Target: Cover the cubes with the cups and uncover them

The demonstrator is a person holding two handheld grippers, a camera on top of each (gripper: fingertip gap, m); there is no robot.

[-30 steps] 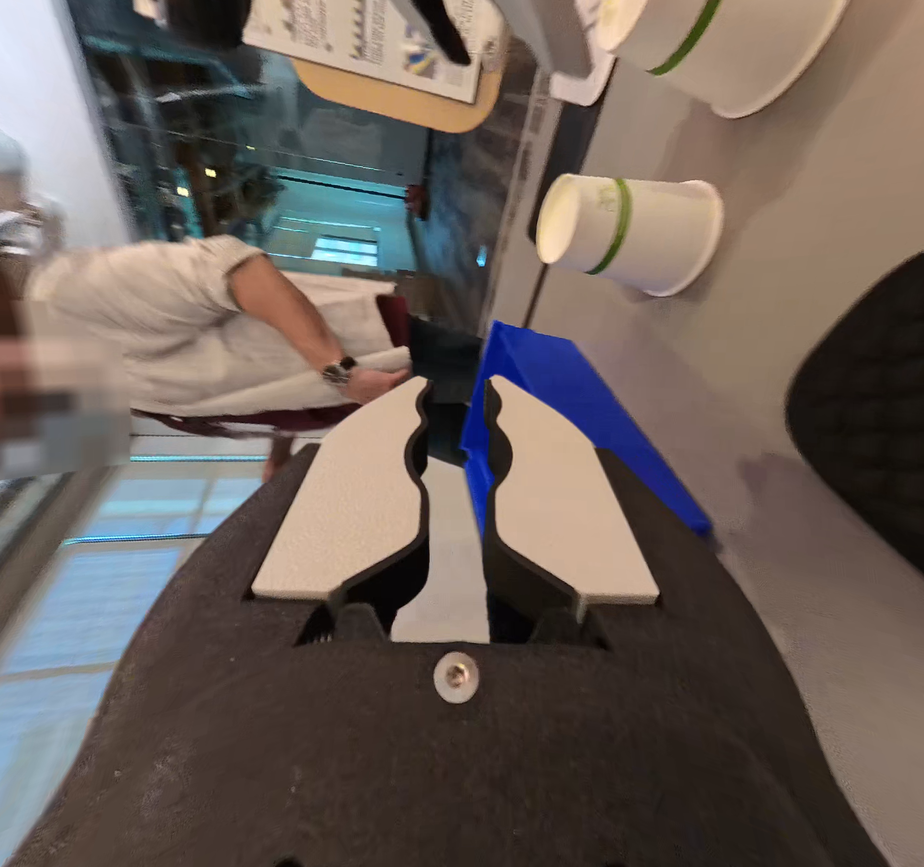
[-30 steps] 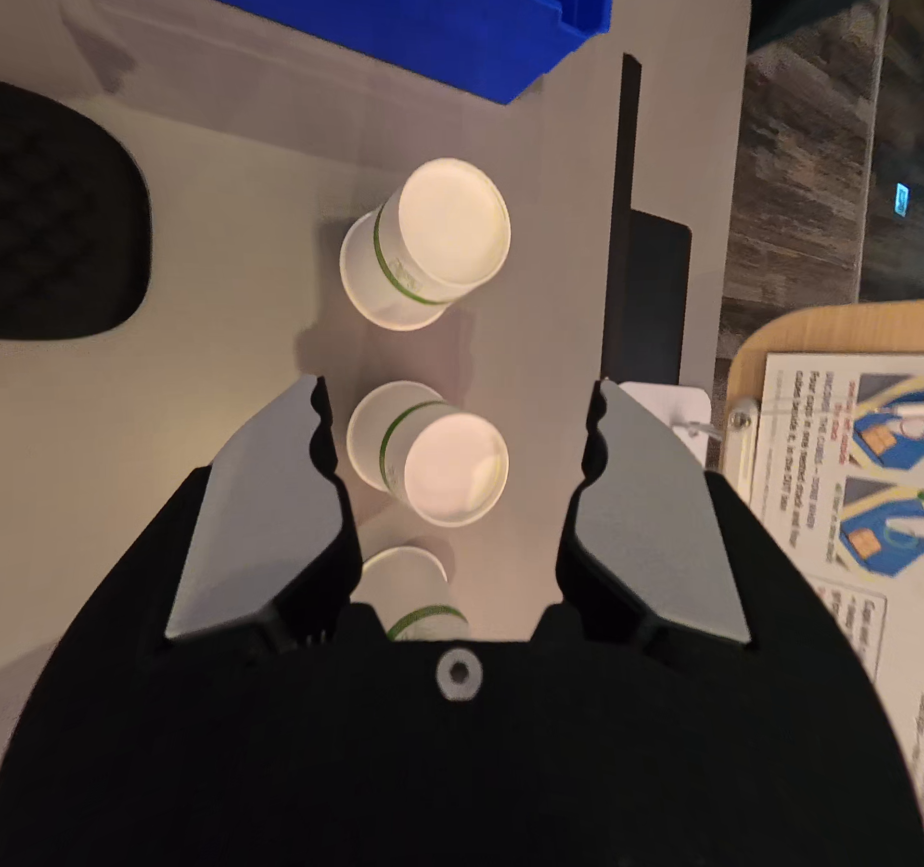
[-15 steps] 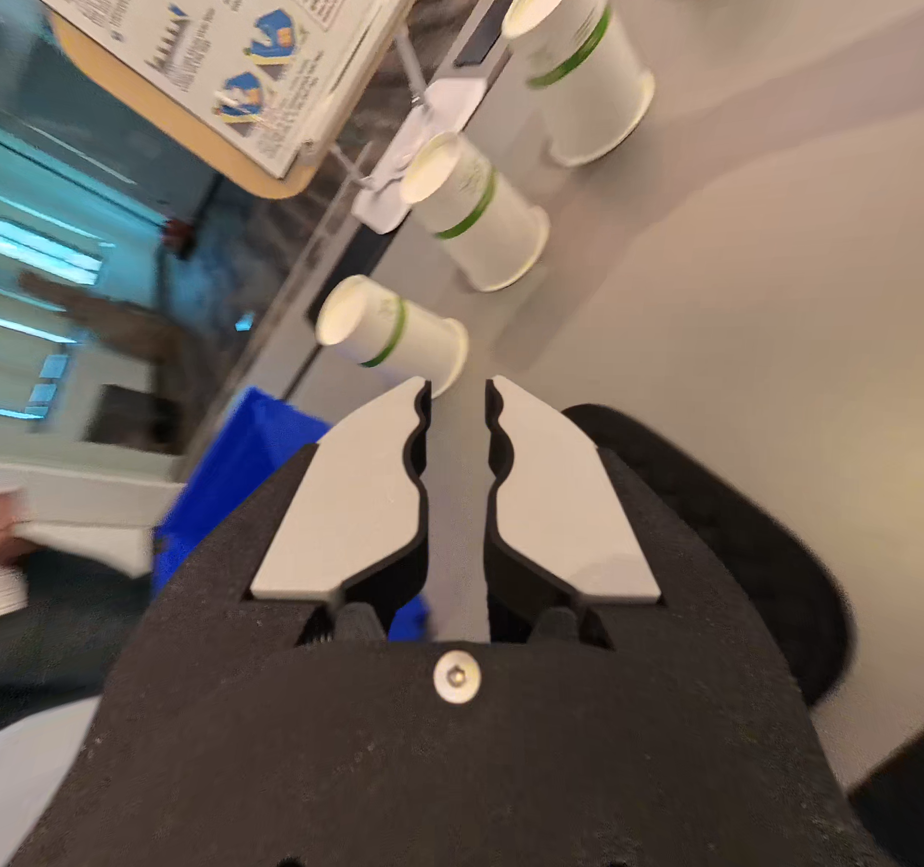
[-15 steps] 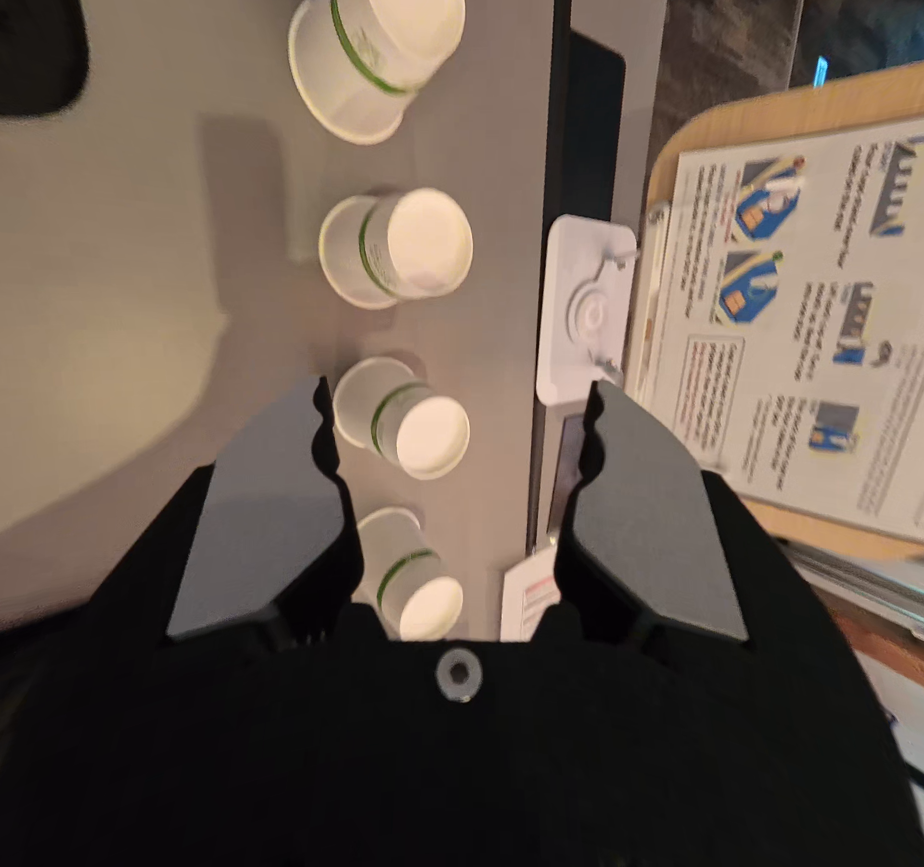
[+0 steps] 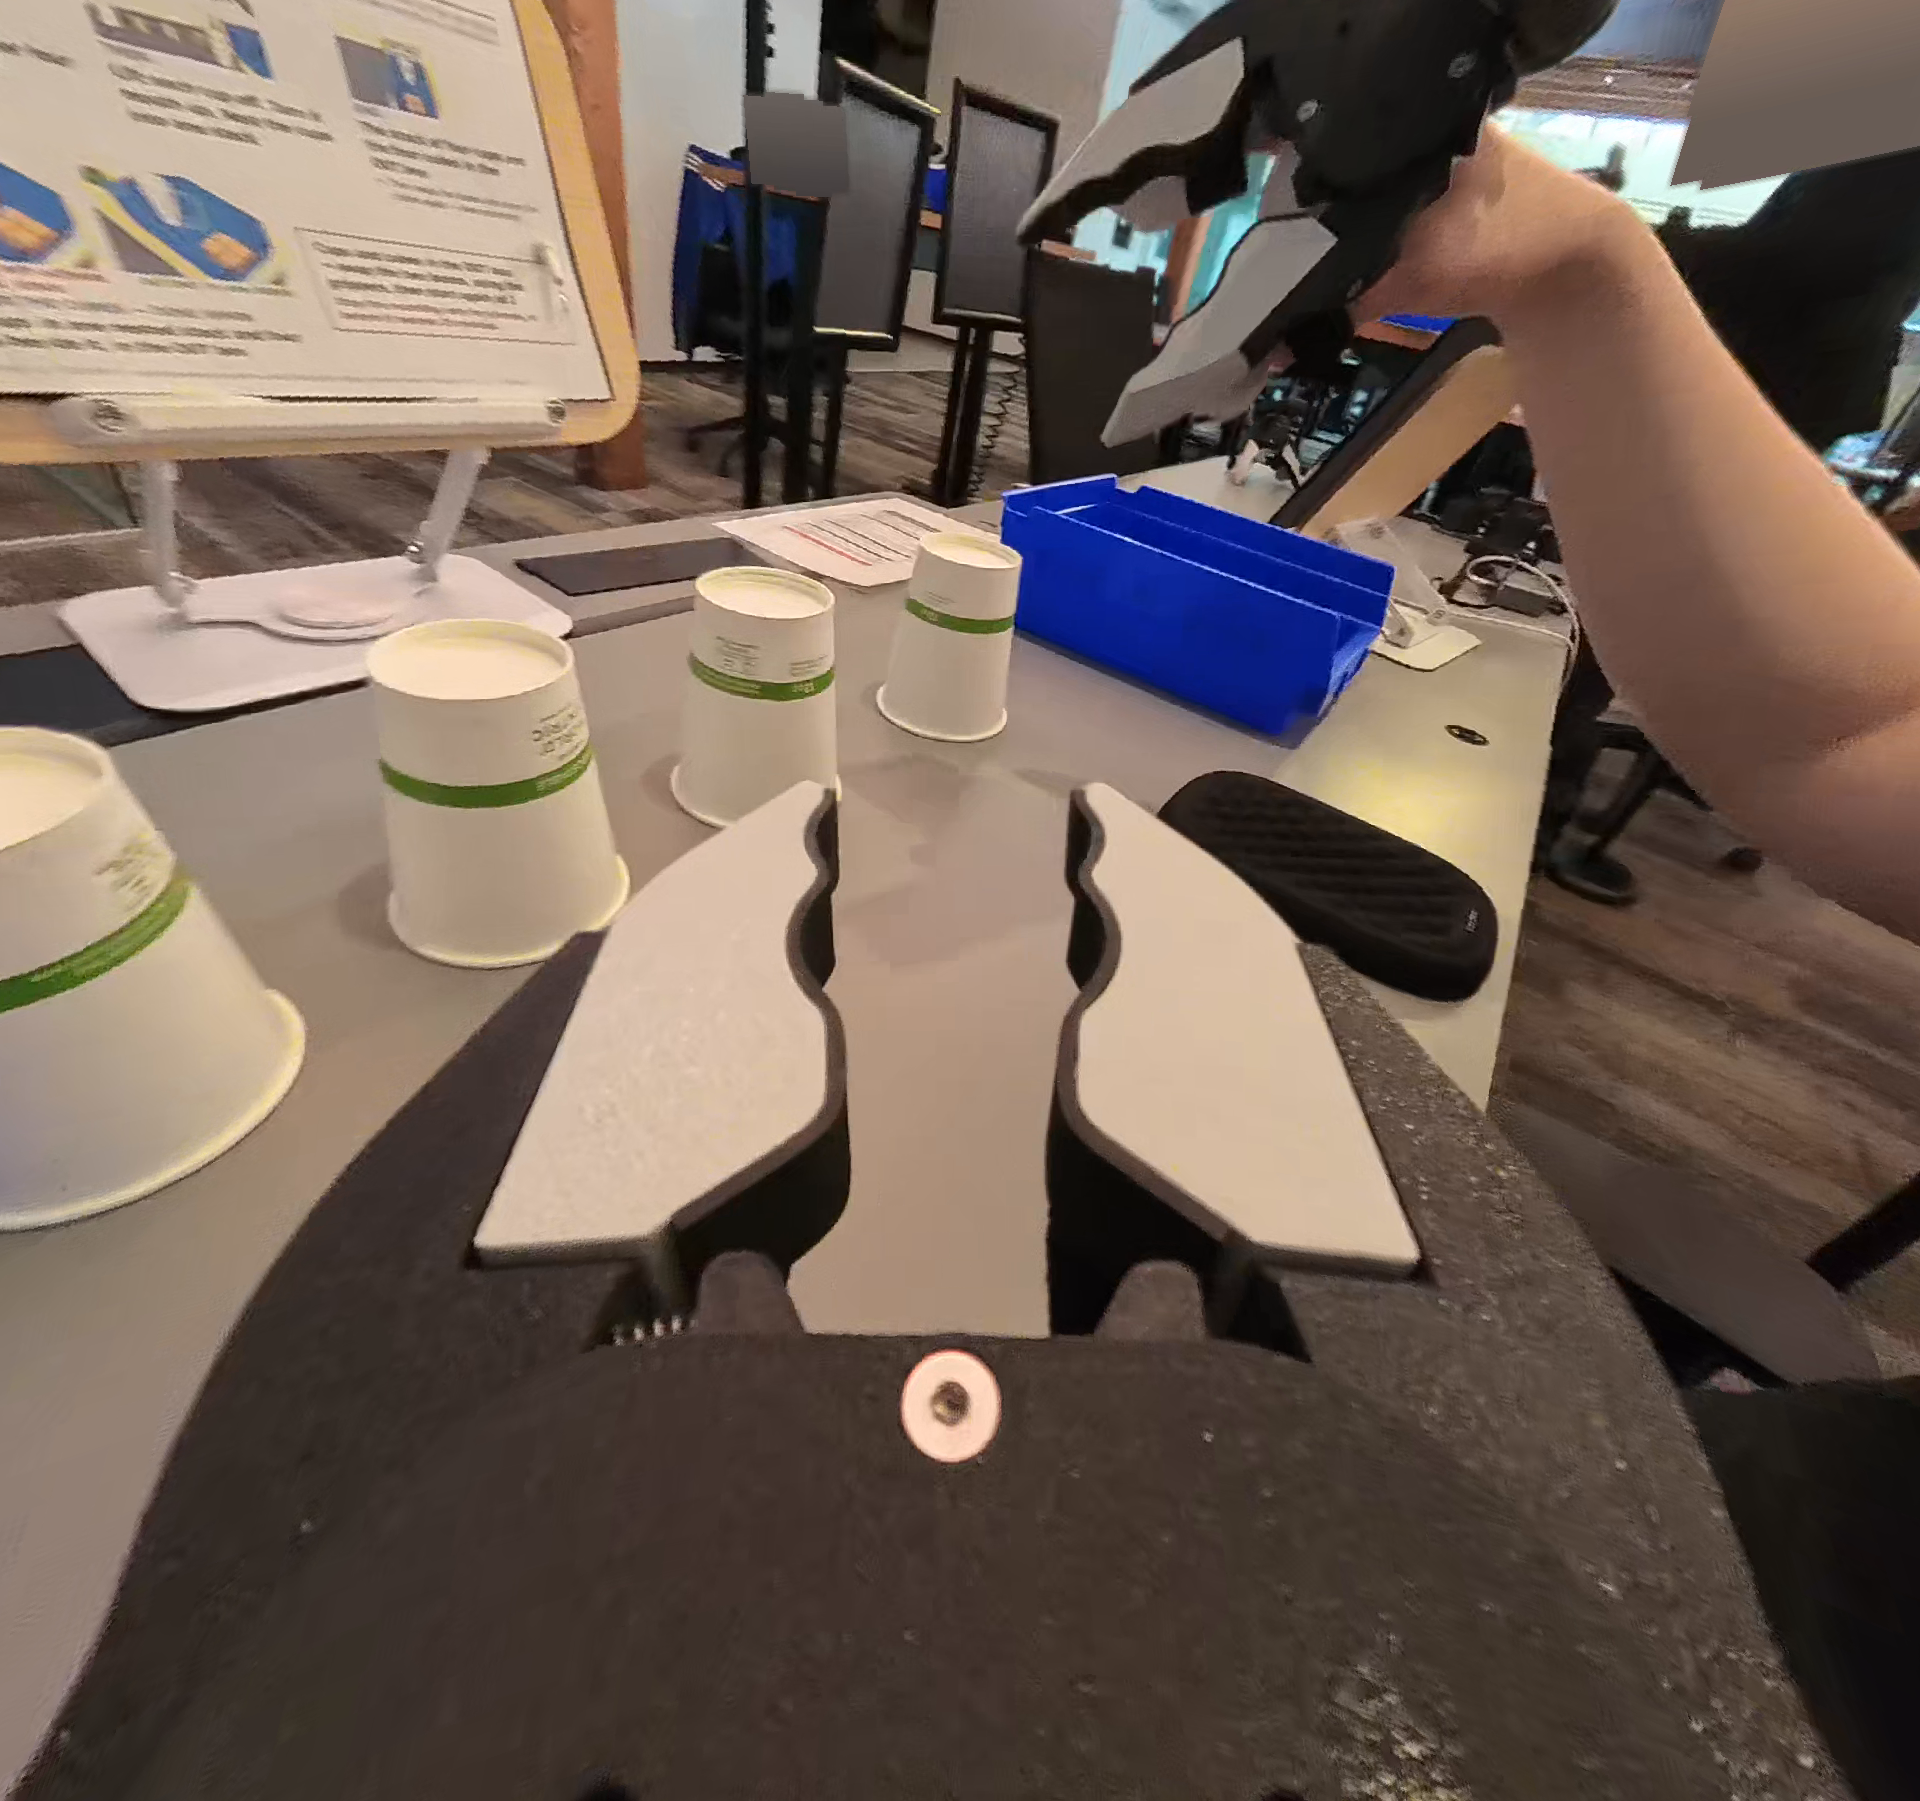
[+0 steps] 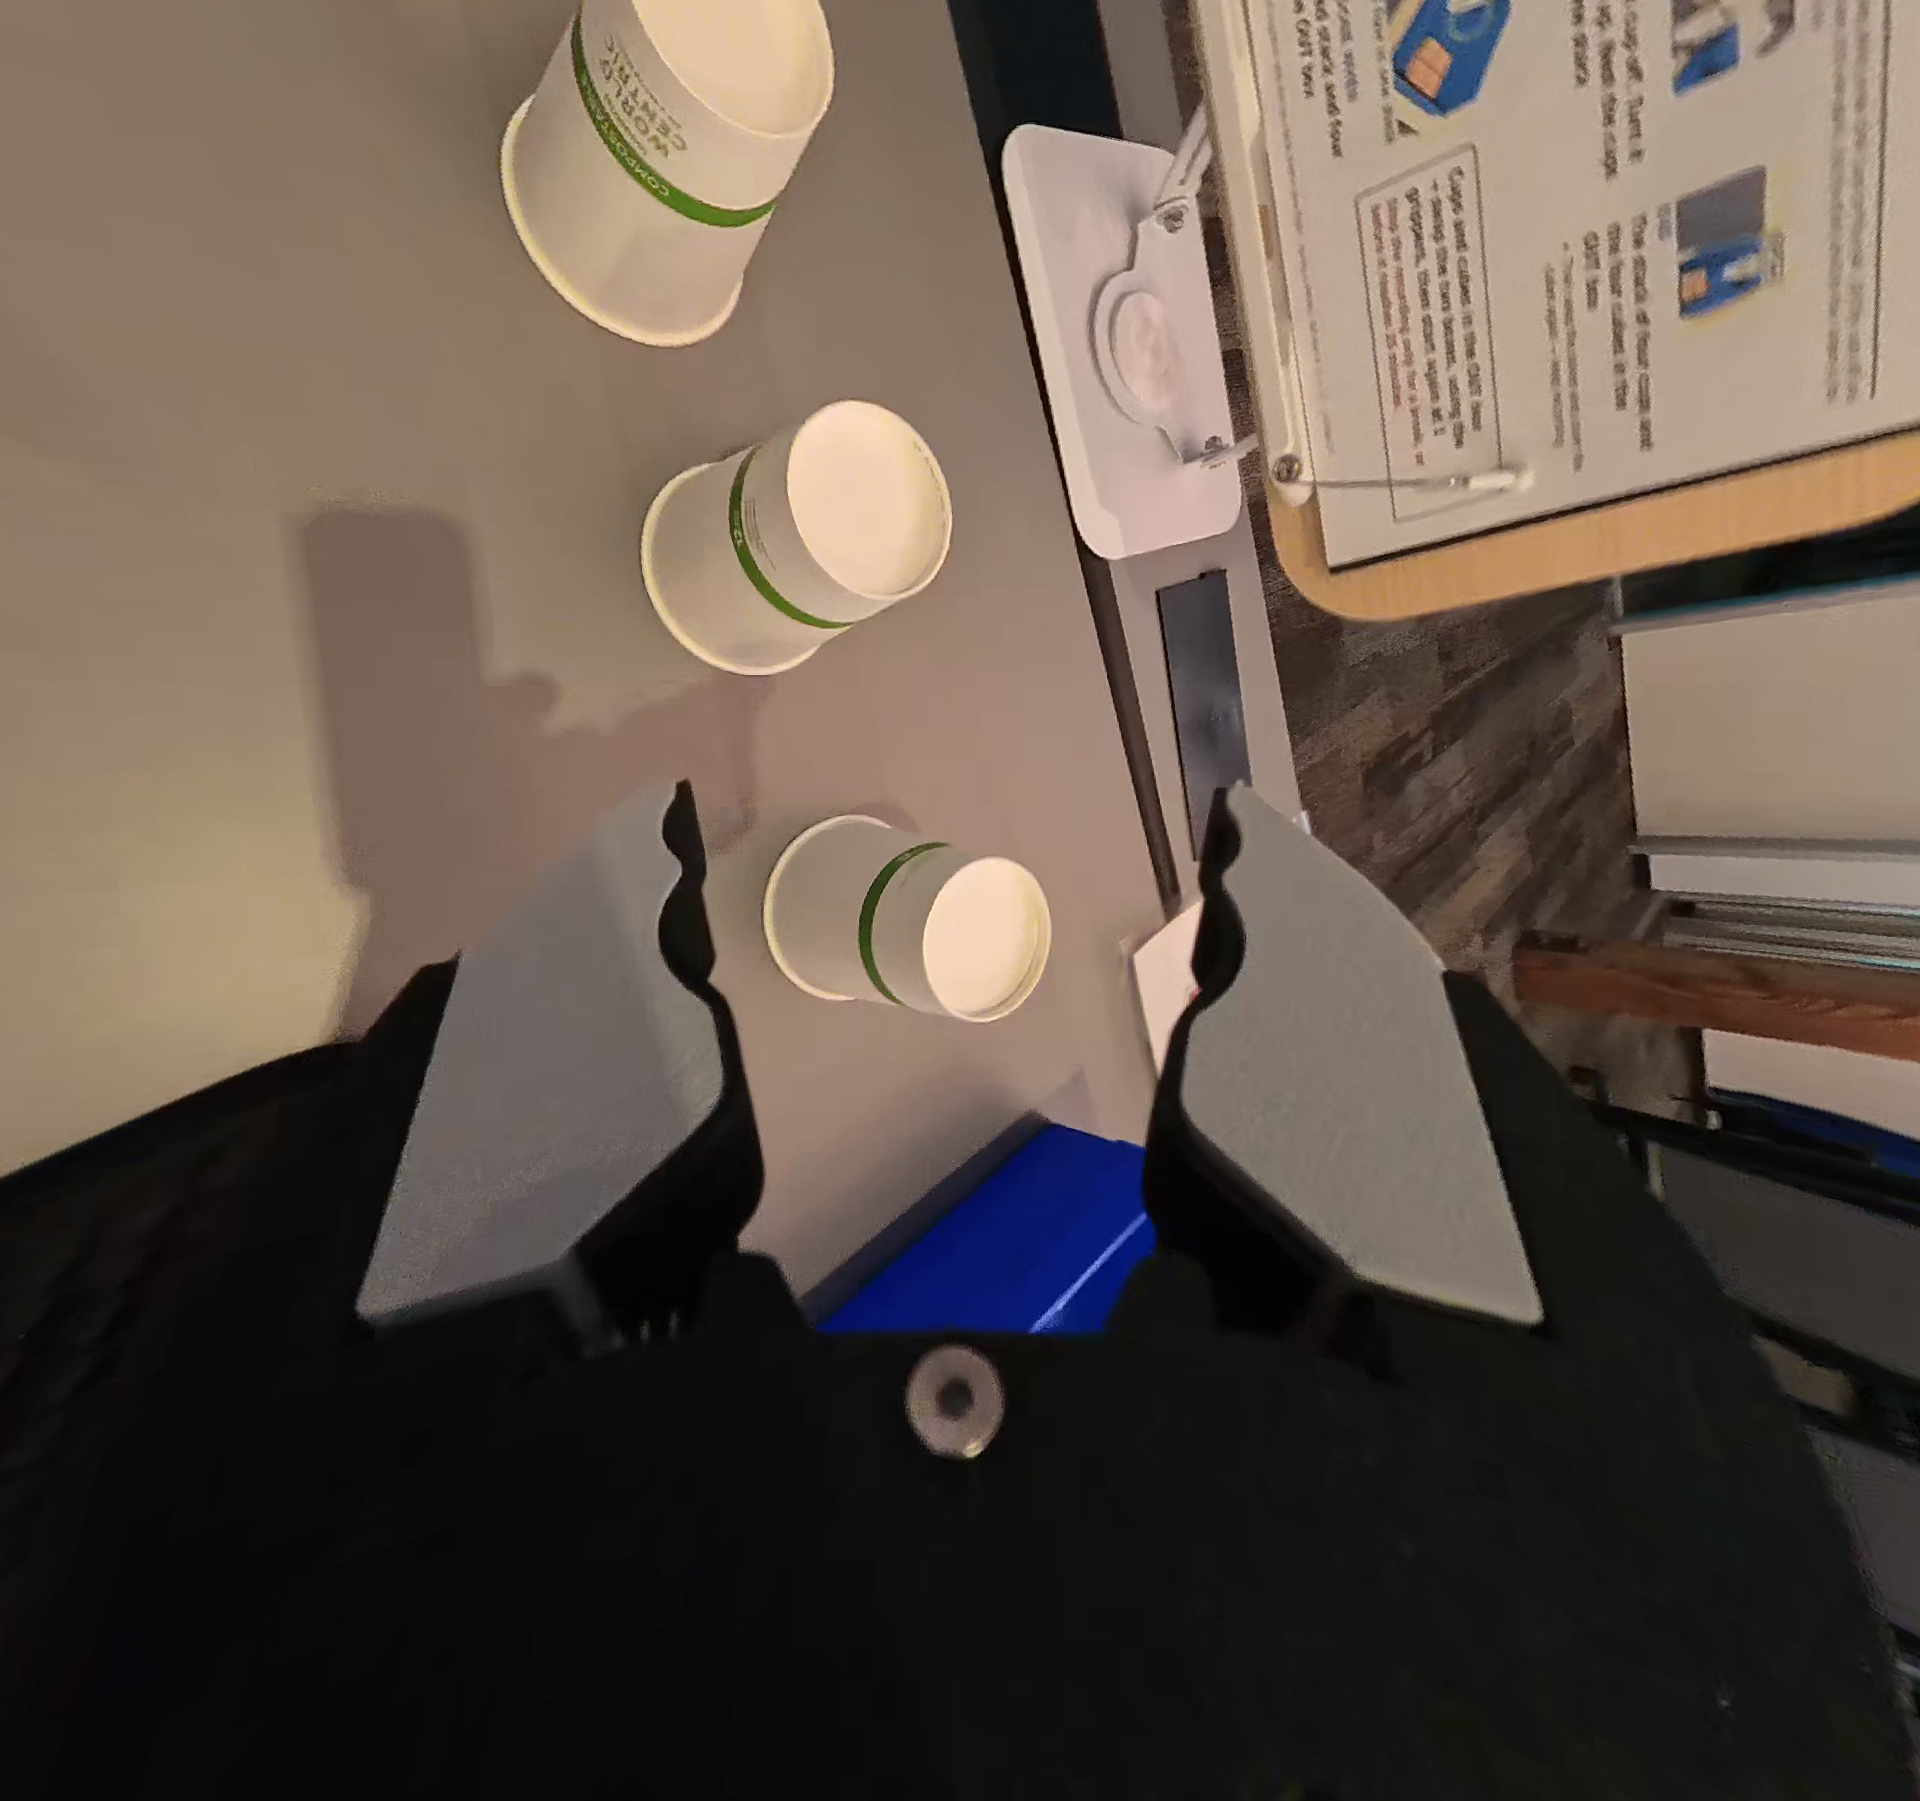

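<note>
Four upturned white paper cups with green bands (image 5: 488,795) stand in a row on the grey tabletop (image 5: 260,1284); the nearest is cut off, and any cubes are hidden. The left gripper (image 5: 948,842) hovers low with fingers parted and empty. The right gripper (image 6: 951,842) hangs above, fingers wide apart, empty.

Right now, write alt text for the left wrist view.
Four upside-down white paper cups with green bands stand in a row on a grey table, ahead of the open, empty left gripper. Behind them sits a blue plastic bin; the right gripper hangs open above.

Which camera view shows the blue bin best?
The left wrist view: the blue bin shows almost whole, on the table behind the cups. The right wrist view shows only one corner of it.
</note>
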